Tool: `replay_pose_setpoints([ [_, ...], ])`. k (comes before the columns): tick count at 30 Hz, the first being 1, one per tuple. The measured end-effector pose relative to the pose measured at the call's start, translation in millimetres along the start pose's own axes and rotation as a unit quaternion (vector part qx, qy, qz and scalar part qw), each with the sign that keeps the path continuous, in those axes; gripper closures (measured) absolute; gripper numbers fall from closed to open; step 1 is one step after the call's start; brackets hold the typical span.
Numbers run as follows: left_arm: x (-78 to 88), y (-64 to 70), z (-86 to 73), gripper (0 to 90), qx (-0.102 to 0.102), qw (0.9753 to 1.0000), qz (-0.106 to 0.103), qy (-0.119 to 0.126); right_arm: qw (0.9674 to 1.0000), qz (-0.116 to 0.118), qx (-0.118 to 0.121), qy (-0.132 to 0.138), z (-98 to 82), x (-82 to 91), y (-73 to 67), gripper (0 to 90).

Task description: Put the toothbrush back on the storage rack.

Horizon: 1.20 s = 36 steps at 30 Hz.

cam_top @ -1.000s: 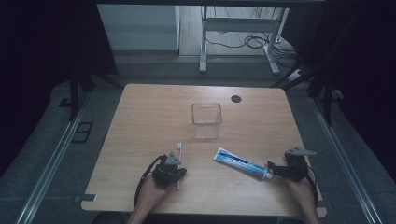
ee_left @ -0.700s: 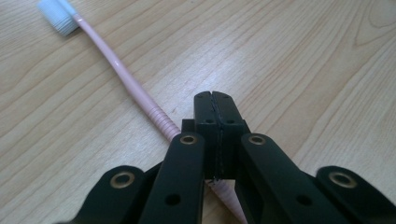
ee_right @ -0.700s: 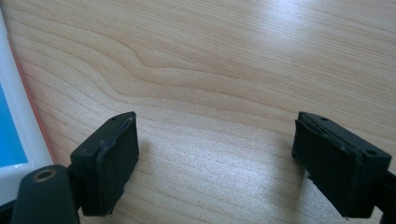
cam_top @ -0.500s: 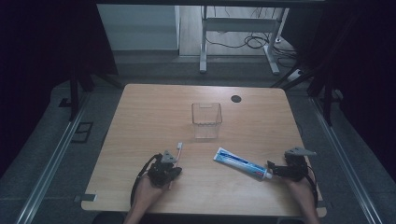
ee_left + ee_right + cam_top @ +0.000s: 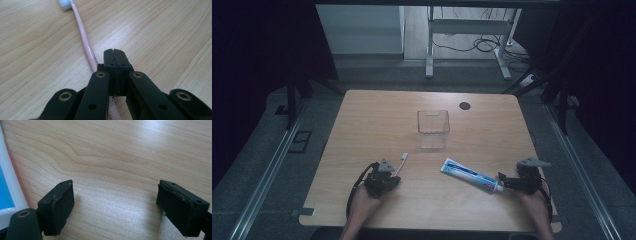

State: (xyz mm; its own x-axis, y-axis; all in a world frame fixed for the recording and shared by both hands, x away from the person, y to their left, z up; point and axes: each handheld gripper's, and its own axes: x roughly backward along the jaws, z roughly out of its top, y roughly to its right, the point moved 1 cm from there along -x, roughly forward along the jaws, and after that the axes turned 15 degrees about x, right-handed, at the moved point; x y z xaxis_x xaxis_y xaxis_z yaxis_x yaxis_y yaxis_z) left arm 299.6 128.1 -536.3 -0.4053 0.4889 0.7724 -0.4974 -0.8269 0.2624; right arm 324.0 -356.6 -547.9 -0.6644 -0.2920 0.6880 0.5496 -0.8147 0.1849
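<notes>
Two grippers rest low on the desk; the left gripper has its jaws pressed together with nothing between them, the pink toothbrush lying just beside it at its 11 o'clock; the right gripper stands wide apart over bare wood, the toothpaste tube at its 9 o'clock; a clear container sits mid-desk, toward 12 o'clock.

Clear plastic box stands upright at frame centre on wooden desk; small black disc upper right of box, apart.
</notes>
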Motion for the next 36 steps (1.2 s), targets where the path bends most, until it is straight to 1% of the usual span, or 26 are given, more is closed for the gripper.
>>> replay_pose_setpoints([
  [2,1.3,-3.3,0.4,89.3,0.0,1.0,0.005,0.001,1.0,0.0,-0.001,-0.001,0.1,0.0,-0.1,14.3],
  [4,2.1,-6.4,0.1,89.3,0.007,1.0,0.007,0.001,1.0,0.0,0.0,0.0,0.0,0.0,0.0,14.3],
  [5,2.2,-7.9,-0.1,89.3,0.007,1.0,0.007,0.0,1.0,-0.001,-0.001,0.0,0.0,0.0,-0.1,14.3],
  [6,2.1,-8.3,-0.6,89.3,0.011,0.9999,0.005,0.0,1.0,0.0,0.0,0.0,0.0,0.0,0.0,14.3],
  [8,2.5,-8.5,-0.5,89.3,0.011,0.9999,0.001,0.0,1.0,0.0,0.0,0.0,0.0,0.0,-0.1,14.2],
  [11,4.2,-7.1,0.9,89.3,0.008,1.0,-0.004,0.004,1.0,0.0,0.0,0.0,0.0,0.0,-0.1,14.3],
  [18,8.7,-6.8,3.6,83.6,0.012,0.9999,-0.01,0.008,1.0,0.0,-0.001,0.0,0.1,0.0,0.0,14.2],
  [22,12.4,-7.0,6.0,81.5,0.013,0.9998,-0.009,0.009,1.0,0.0,0.0,0.0,0.0,0.0,0.0,14.3],
  [25,14.2,-7.9,7.9,78.8,0.016,0.9998,-0.002,0.007,1.0,0.0,0.0,0.0,0.0,0.0,0.0,14.2],
  [29,14.5,-11.4,11.6,75.9,0.024,0.9997,0.002,-0.001,1.0,0.0,-0.001,0.0,0.0,0.0,-0.1,14.3],
  [34,12.3,-15.4,19.0,73.3,0.023,0.9996,0.009,-0.015,1.0,-0.002,-0.002,0.0,0.3,-0.3,-0.6,14.0],
  [35,12.0,-15.8,20.6,73.0,0.027,0.9994,0.01,-0.019,1.0,-0.002,-0.002,-0.001,0.4,-0.3,-0.8,13.9],
  [36,11.4,-16.5,22.3,72.7,0.027,0.9993,0.01,-0.023,1.0,-0.002,-0.002,-0.001,0.4,-0.4,-0.8,13.9],
])
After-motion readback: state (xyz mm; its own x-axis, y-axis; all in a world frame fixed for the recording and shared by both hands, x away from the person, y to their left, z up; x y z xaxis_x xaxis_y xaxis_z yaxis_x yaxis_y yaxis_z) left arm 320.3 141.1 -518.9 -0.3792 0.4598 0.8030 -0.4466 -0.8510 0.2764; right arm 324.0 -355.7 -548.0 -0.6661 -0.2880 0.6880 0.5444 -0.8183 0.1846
